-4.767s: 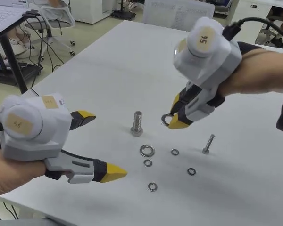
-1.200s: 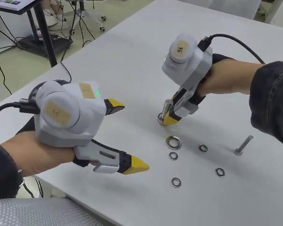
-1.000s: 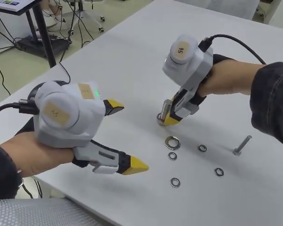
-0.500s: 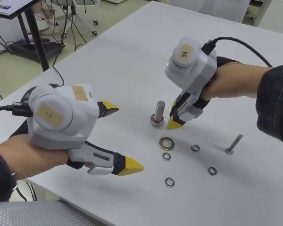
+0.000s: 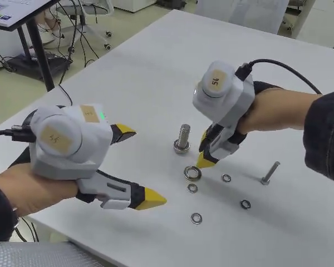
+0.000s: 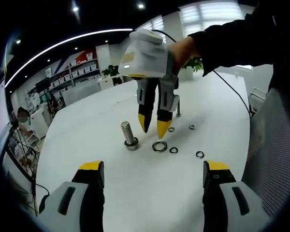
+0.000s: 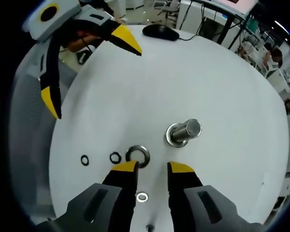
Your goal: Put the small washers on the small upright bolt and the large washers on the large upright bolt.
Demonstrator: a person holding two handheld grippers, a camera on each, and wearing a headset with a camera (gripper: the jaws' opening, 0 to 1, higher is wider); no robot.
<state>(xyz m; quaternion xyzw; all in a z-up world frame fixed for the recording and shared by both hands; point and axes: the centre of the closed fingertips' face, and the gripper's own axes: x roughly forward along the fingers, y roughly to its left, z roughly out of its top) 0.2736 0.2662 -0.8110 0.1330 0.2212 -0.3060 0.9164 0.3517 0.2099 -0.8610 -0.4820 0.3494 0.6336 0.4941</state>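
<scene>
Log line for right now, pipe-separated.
right hand-held gripper open, poised by loose large washer | left hand-held gripper open, hovering | small washers loose | small bolt upright

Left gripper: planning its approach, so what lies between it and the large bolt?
Nothing: bare table separates the left gripper from the large bolt, as the head view shows.

Here's a broad white tabletop [image 5: 156, 67], with pale green floor [image 5: 5, 94] beyond its edge. Over there a black-legged desk [image 5: 38, 44] stands among loose black cables [image 5: 72, 30]. In the left gripper view a long curved light strip [image 6: 63, 43] sweeps across the dark ceiling, round spotlights [image 6: 140, 6] shine, and windows with white blinds [image 6: 217, 12] glow bright. In the right gripper view a black computer mouse [image 7: 159, 32] sits at the tabletop's far end.
</scene>
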